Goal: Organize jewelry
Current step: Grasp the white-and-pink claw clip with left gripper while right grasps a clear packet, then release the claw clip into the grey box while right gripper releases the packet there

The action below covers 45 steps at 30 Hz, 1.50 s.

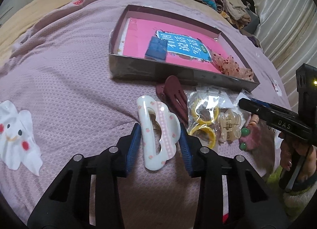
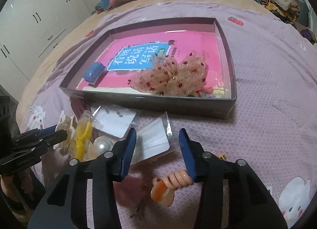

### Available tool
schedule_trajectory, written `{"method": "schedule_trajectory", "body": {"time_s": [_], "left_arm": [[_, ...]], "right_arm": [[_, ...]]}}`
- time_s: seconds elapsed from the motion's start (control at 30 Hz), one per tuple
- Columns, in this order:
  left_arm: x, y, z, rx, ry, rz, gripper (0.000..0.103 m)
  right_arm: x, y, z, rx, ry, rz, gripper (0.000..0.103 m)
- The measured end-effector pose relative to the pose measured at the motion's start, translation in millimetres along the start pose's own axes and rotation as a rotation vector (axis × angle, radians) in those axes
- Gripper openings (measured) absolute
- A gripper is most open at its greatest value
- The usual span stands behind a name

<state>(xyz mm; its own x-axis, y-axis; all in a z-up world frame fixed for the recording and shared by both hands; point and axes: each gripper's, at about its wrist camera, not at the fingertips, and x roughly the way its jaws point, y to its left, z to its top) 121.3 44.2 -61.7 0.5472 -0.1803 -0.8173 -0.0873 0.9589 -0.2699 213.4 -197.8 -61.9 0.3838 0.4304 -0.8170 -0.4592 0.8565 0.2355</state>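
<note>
In the left wrist view my left gripper (image 1: 159, 126) is shut on a white cloud-shaped hair clip (image 1: 150, 145) with pink dots, one blue pad against each side. It lies on the lilac bedspread. My right gripper (image 2: 158, 130) stands open over a clear bag with a white card (image 2: 153, 142). The bag lies between the pads, with a gap to the right pad. A peach spiral hair tie (image 2: 178, 178) touches the right finger low down. Behind lies the grey box (image 2: 148, 100) holding a pink book, a small blue case (image 2: 94, 72) and a tulle bow (image 2: 178, 78).
Loose pieces lie in front of the box (image 1: 158, 70): a dark red clip (image 1: 174, 94), bagged yellow hoops (image 1: 202, 122), a beige claw clip (image 1: 229, 127), a pompom with green beads (image 1: 251, 135), a pearl (image 2: 101, 143). Heaped clothes line the bed's far edge; a wardrobe (image 2: 29, 20) stands left.
</note>
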Motion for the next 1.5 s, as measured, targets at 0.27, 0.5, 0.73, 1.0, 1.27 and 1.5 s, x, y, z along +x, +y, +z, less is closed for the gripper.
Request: {"method": "schedule_trajectory", "body": {"time_s": [0.27,0.5,0.73,1.0,1.27,1.5], "left_arm": [[-8.1,7.0,-6.8,-0.012,-0.005,0.012,0.029],[-17.1,11.7,-10.3,-0.013,-0.013,0.026,0.029],[-32.5,13.4,-14.0,-0.014,-0.034,0.038,0.029],[-43.5,7.8,-6.9,-0.005,-0.064,0.038,0.029],[-50.7,-10.2,8.2,0.023,-0.084,0.024,0.028],[-56.0,-29.5,27.4,0.060,-0.107,0.005,0.028]], "right_arm": [[-25.2,8.7,-1.5,-0.008,-0.080,0.025,0.023],[-46.5,26.2,-4.1,-0.079,-0.142,0.011,0.017],[-63.3,14.8,-6.9,-0.053,-0.184,-0.014,0.017],[-83.3,-6.3,-10.4,0.004,-0.224,-0.033,0.017],[-99.1,-26.0,-12.8,0.052,-0.253,-0.051,0.017],[-111.4,-36.4,-12.6,0.076,-0.277,-0.057,0.017]]}}
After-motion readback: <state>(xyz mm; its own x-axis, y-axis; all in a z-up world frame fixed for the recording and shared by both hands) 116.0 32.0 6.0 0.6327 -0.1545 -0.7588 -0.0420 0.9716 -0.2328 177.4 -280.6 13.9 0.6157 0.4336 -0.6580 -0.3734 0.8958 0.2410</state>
